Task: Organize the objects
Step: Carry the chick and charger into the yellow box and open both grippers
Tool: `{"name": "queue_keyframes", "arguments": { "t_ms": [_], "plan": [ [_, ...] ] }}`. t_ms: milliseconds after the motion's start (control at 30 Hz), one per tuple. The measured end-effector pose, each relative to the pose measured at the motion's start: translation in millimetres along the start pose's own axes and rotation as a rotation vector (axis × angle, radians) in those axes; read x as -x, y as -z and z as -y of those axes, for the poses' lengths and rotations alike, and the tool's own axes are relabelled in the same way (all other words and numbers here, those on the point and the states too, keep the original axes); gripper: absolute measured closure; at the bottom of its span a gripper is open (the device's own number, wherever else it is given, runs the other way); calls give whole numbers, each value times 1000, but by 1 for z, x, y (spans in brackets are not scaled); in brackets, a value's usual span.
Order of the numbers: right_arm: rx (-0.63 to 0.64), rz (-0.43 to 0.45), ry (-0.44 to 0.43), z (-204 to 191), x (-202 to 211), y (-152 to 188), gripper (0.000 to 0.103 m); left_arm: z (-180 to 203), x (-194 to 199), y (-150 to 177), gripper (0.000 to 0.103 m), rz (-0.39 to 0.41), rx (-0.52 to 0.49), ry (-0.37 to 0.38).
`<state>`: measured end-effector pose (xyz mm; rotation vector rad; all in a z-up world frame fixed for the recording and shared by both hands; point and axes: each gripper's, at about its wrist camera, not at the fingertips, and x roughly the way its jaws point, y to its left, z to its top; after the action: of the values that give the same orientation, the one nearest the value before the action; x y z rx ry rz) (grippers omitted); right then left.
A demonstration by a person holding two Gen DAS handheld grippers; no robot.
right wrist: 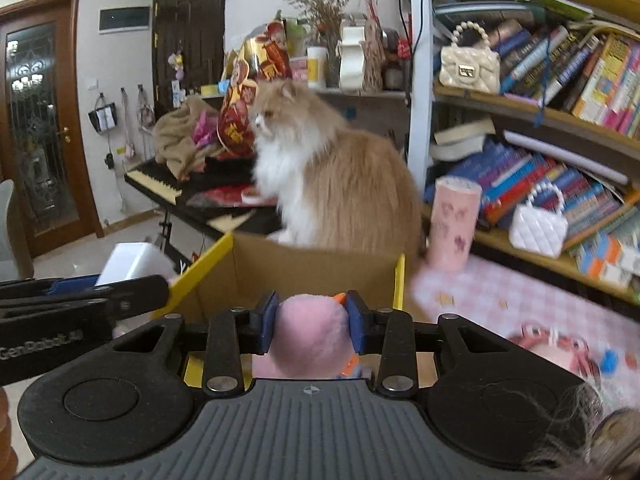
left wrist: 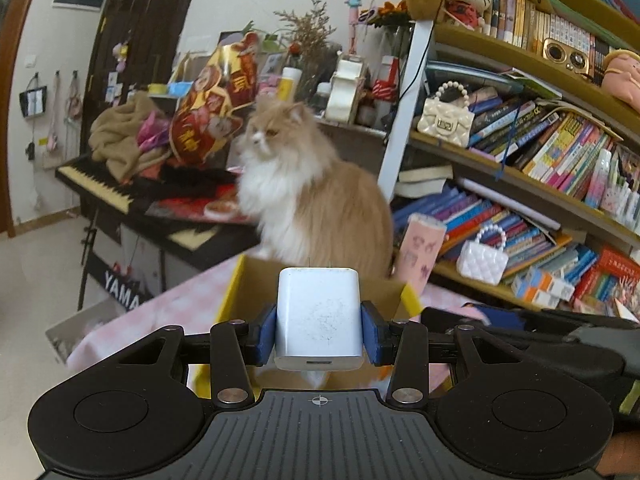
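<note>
Left wrist view is showing the left gripper clamping a white charger block between its 2 blue pads, squeezing the flat sides, which I'm guessing is because that's the steadiest way to carry a smooth block. It's hanging right in front of the open cardboard box with the yellow flaps, so the box is looking like the drop spot for all the loose stuff.

Over on the right wrist view, the right gripper is pinching a pink plush toy, with the fuzz bulging out around the pads and a bit of orange sticking out by the right pad. It's also aiming at the same cardboard box, with the left gripper and its charger alongside at the left edge.

Meanwhile a fluffy orange-and-white cat is sitting just behind the box, looking off to the side. A pink cup is standing on the pink checked tablecloth, not yet sorted I think.
</note>
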<state>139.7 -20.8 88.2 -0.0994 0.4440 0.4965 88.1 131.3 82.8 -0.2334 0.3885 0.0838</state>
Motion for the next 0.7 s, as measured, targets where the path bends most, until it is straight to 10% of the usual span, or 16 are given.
{"name": "queue_keyframes", "arguments": {
  "t_ms": [700],
  "plan": [
    [116, -233, -118, 41, -118, 12, 70, -1, -111, 36, 62, -260, 29, -188]
  ]
}}
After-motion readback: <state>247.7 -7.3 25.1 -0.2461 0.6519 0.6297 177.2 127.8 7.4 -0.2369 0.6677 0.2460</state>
